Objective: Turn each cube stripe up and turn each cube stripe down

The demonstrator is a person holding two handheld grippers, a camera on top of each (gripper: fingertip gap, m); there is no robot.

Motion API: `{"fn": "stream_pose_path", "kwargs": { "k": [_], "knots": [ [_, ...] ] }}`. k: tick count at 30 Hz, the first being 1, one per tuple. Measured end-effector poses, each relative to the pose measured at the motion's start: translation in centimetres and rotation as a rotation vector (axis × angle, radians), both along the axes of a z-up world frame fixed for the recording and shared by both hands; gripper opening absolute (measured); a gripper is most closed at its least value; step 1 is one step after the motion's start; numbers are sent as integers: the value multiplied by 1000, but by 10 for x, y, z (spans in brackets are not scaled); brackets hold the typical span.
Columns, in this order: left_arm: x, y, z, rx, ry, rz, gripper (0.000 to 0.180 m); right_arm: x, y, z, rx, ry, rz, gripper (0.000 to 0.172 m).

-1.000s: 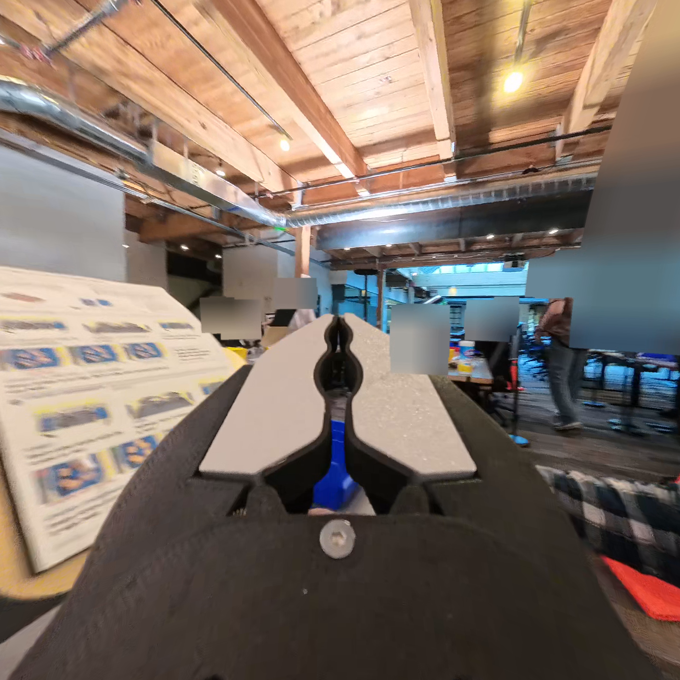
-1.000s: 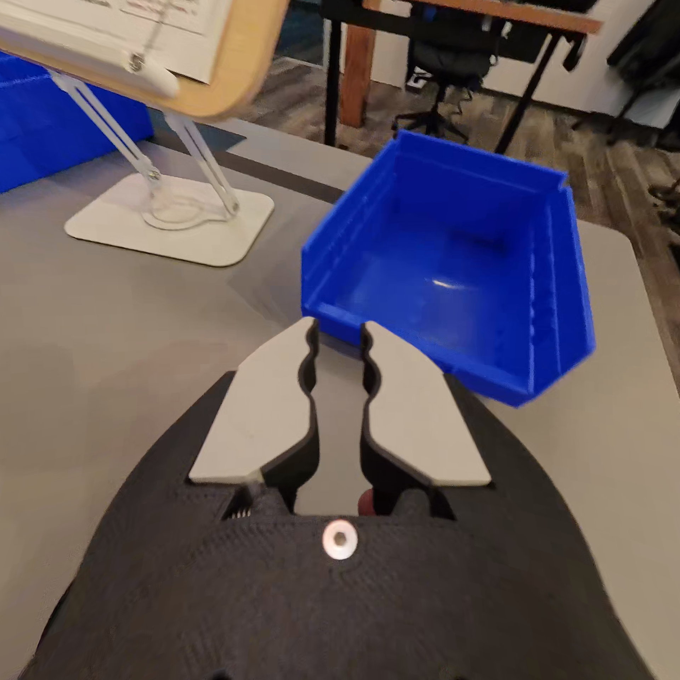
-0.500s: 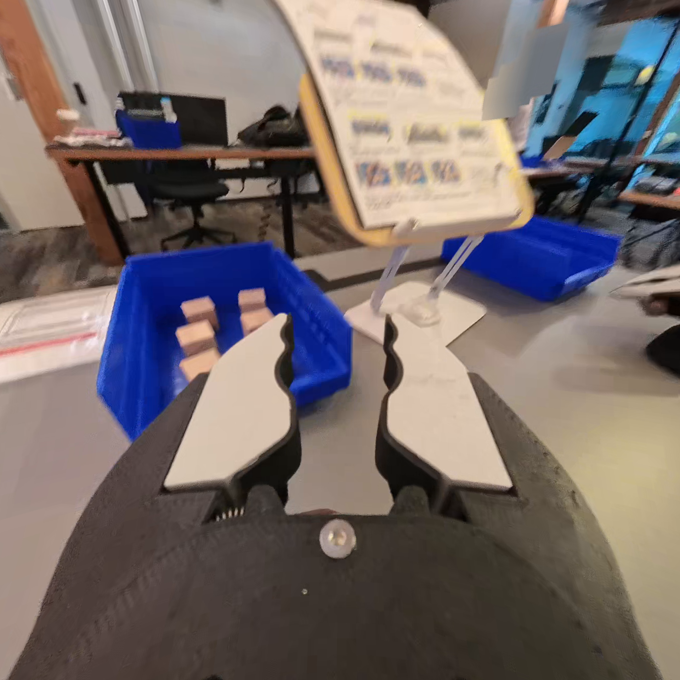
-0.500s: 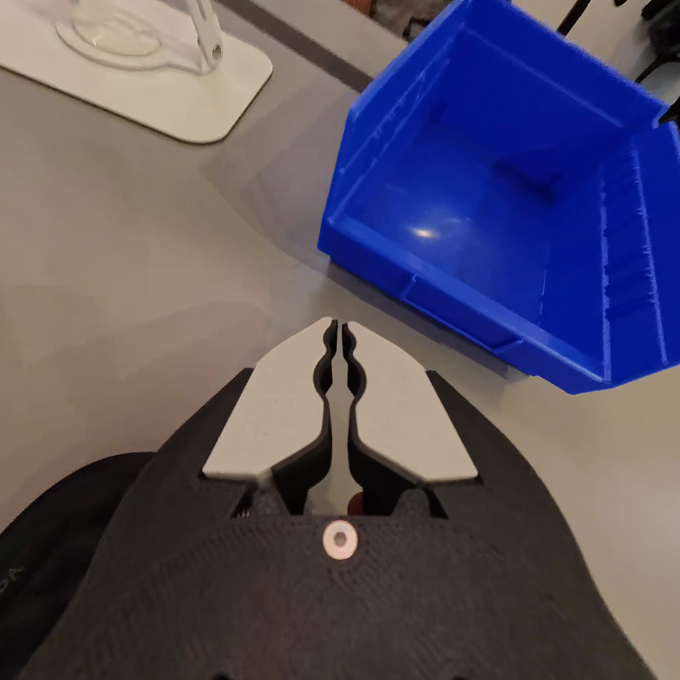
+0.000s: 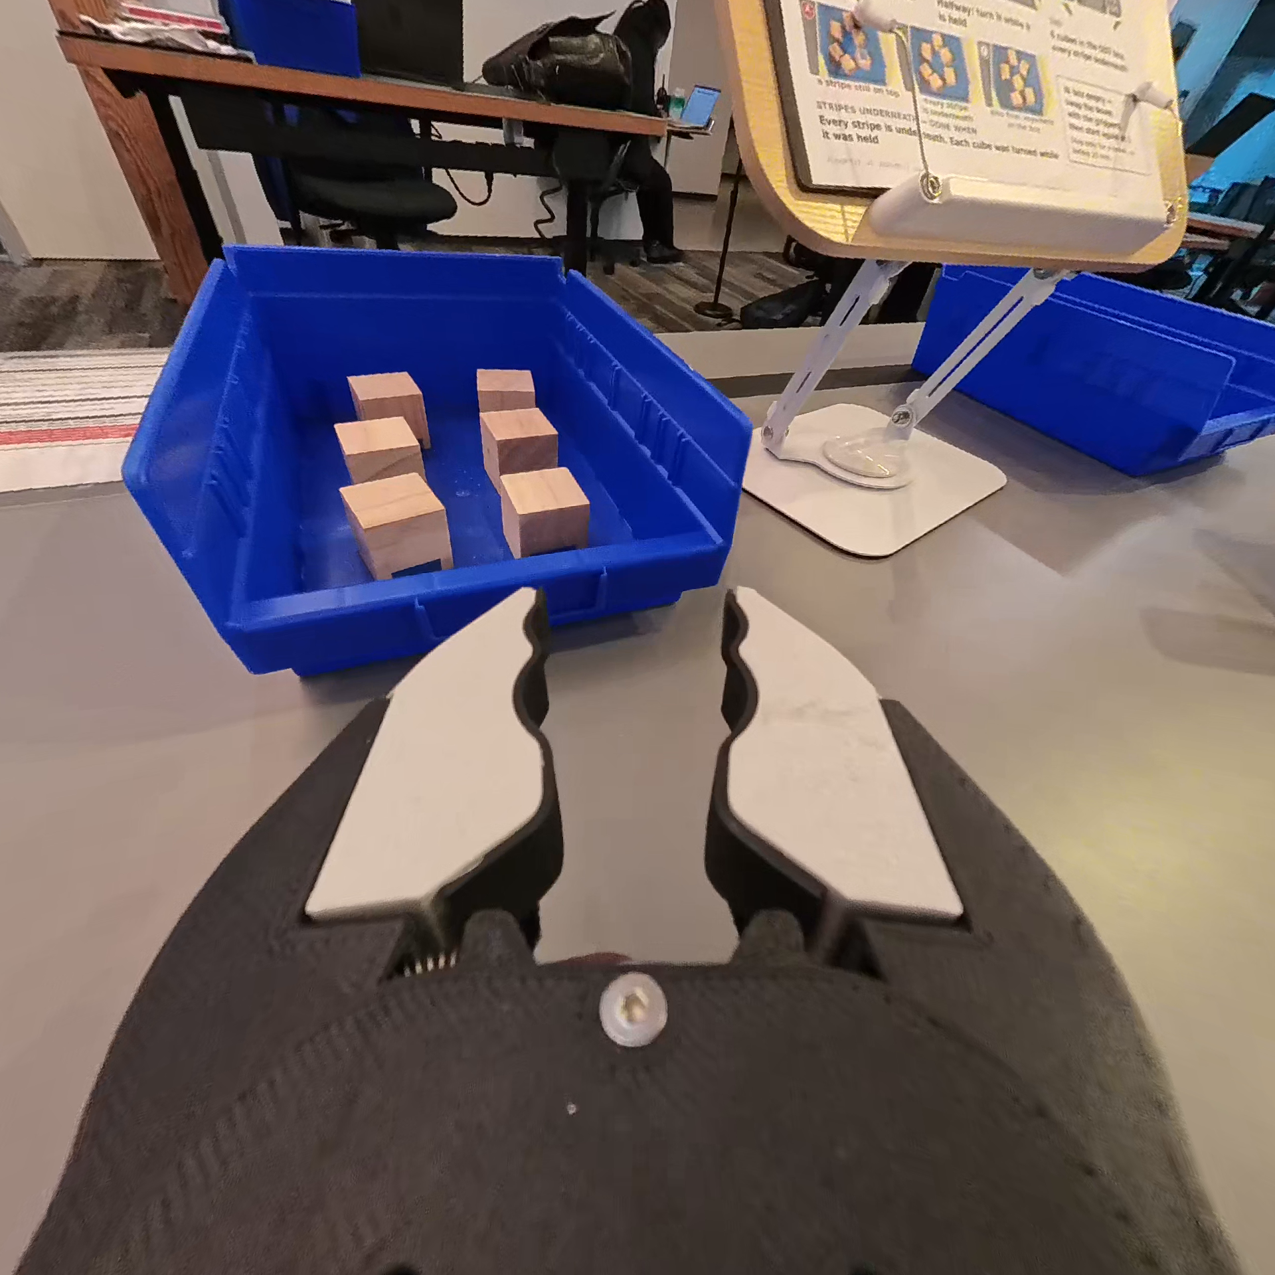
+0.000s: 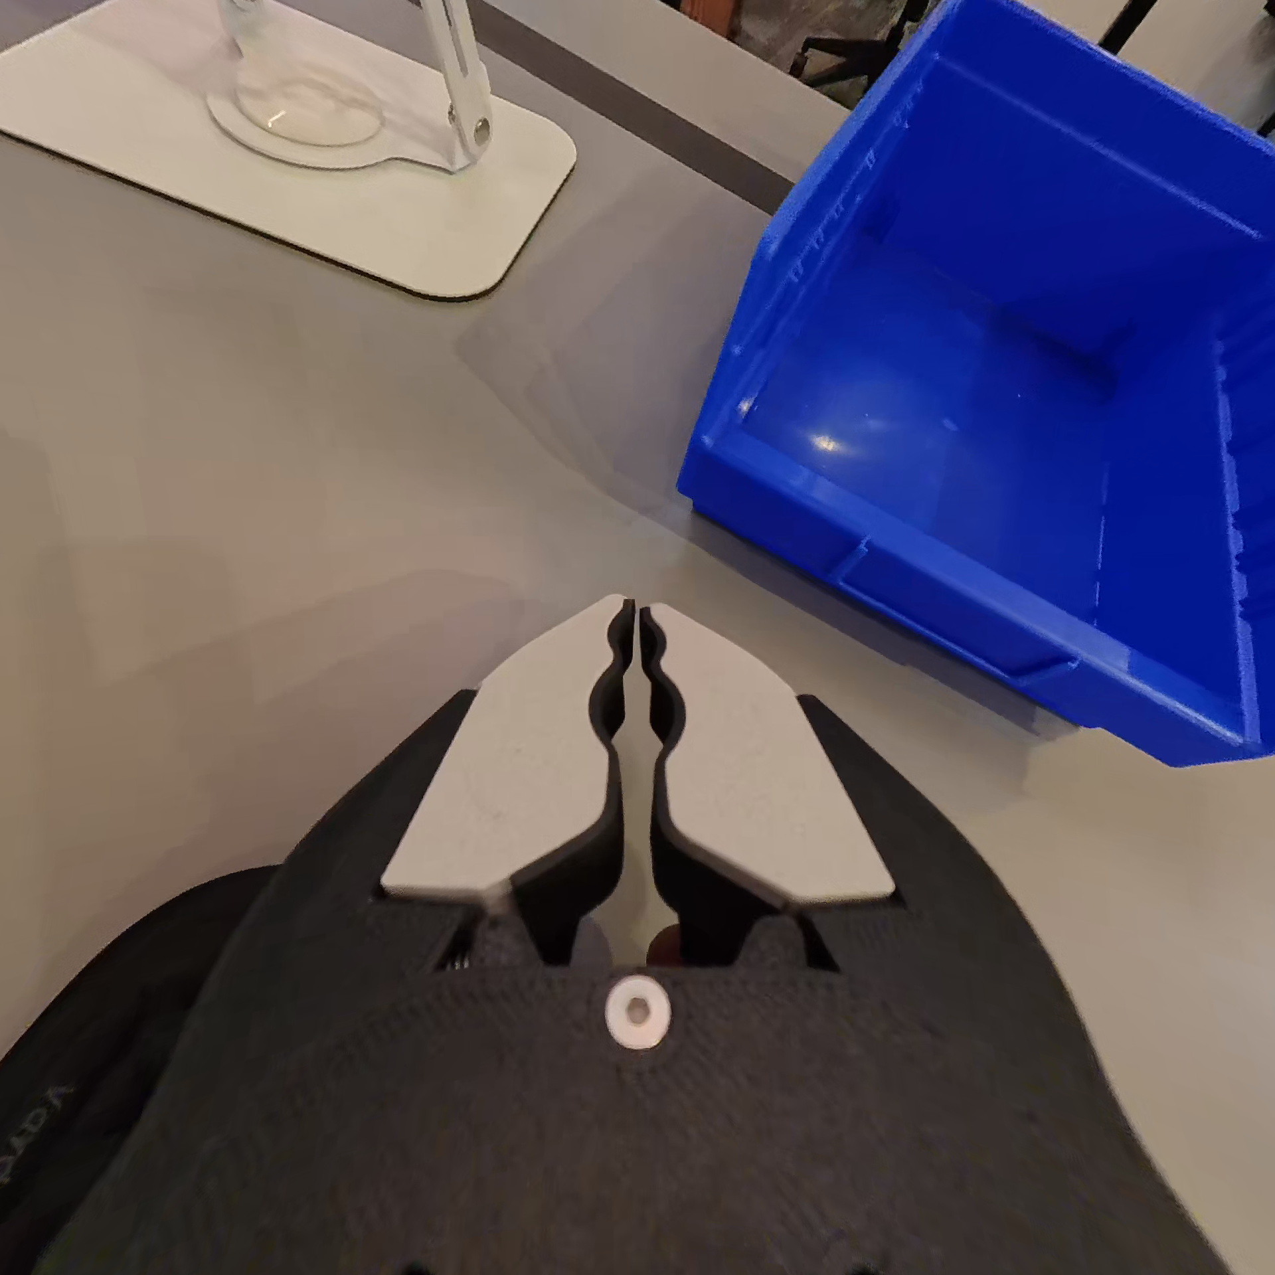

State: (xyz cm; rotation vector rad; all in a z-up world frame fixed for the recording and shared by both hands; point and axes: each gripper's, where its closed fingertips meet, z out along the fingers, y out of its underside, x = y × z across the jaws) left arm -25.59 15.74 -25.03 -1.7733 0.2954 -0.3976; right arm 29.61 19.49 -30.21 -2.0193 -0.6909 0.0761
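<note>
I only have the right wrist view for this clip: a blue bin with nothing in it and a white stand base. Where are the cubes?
Observer: In the left wrist view, six wooden cubes stand in another blue bin, in two rows of three.
Operator: Any stripe showing on top?
Observer: No; the tops are plain wood. A blue patch shows at the bottom of the nearest left cube.
Operator: Is the left gripper holding one?
Observer: No. The left gripper is open over the grey table, short of that bin, nothing between its fingers.
</note>
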Motion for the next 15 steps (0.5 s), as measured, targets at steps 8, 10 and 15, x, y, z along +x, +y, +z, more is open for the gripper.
{"fn": "stream_pose_path", "kwargs": {
  "k": [8,10,15],
  "knots": [
    [2,1,-4,-17,19,2,56,-7,-2,3,21,-1,-1,4],
    [1,1,-3,-12,17,4,56,-8,-2,2,26,-13,5,5],
    [4,1,-6,-22,32,-6,58,-8,-3,1,33,-37,7,8]
  ]
}}
